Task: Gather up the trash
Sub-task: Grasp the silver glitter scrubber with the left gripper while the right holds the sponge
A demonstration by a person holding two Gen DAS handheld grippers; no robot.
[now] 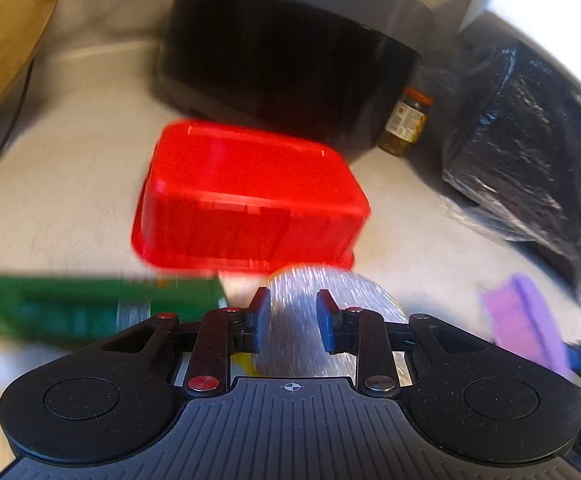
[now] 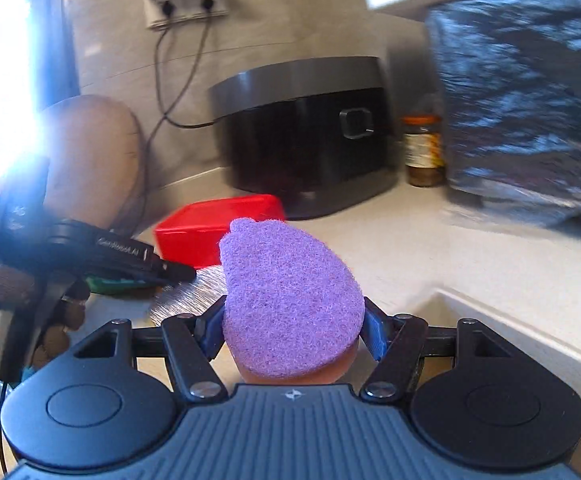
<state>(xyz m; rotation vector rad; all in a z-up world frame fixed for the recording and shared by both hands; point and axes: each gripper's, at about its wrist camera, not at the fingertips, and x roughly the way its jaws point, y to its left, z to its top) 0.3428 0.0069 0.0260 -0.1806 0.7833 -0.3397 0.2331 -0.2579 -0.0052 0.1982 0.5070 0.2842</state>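
Your right gripper (image 2: 293,322) clamps the purple sponge (image 2: 290,300) between both pads. Your left gripper (image 1: 293,322) has jaws partly apart over a silvery foil piece (image 1: 330,300), pads not touching it. Foil lies on the counter (image 1: 70,160) just before the red box (image 1: 250,196), green pack (image 1: 90,308) to its left. Black bag (image 1: 530,152) stands far right.
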